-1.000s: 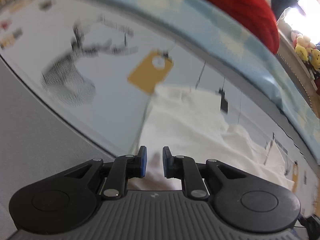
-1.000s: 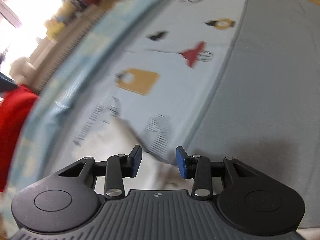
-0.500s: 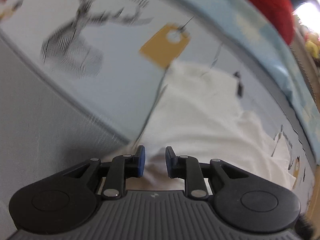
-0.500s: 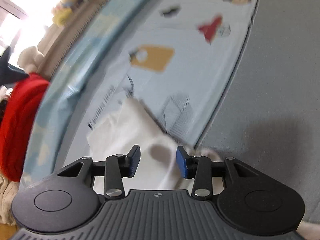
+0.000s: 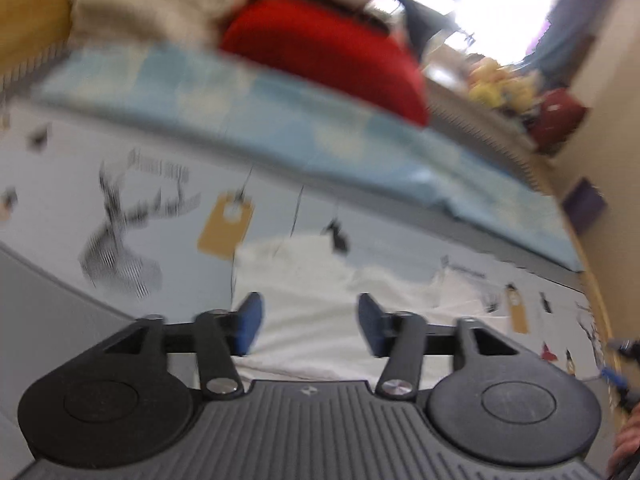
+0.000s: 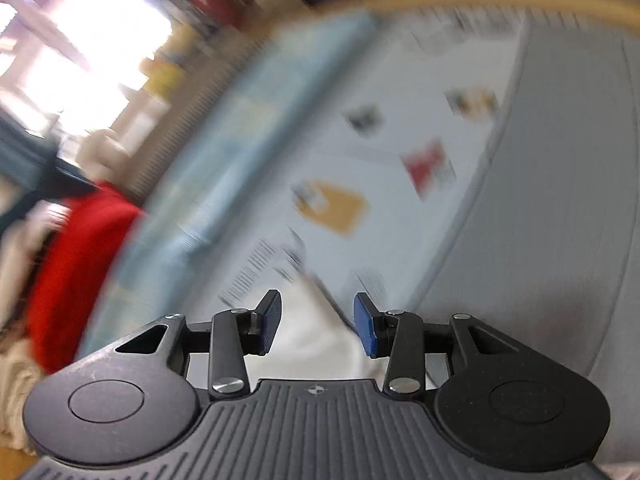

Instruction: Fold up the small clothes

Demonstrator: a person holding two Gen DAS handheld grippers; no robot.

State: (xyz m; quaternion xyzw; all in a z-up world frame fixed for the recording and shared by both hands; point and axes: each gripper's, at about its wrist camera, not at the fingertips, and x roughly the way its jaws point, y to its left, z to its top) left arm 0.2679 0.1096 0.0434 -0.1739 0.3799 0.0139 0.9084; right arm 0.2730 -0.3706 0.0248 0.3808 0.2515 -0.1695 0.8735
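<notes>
Bedding printed with tags and striped figures point(image 5: 120, 240) forms the work surface, bordered by a grey strip at the near edge and a pale blue quilt point(image 5: 320, 132) at 12 o'clock, behind which a red cushion point(image 5: 324, 52) and a beige pile of textiles are seen. The white garment point(image 5: 312, 292) is laid on the printed bedding directly below and ahead of the left gripper point(image 5: 310, 322), extending from 6 o'clock toward 12 and 2 o'clock in the left wrist view; its long axis cannot be fixed because of blur. The left gripper's jaws have just been opening and are set wide, with the cloth seen below the gap and no pad pressed on it. In the right wrist view the same garment point(image 6: 316, 344) is seen under the right gripper point(image 6: 316, 326), its visible edge running toward 11 o'clock. The right jaws are set moderately apart and nothing is clamped. Both grippers are judged to be clear of the cloth; the left appears better centred over it, so the next fold is judged to start from a fresh grasp on a near edge. No containers are visible.
</notes>
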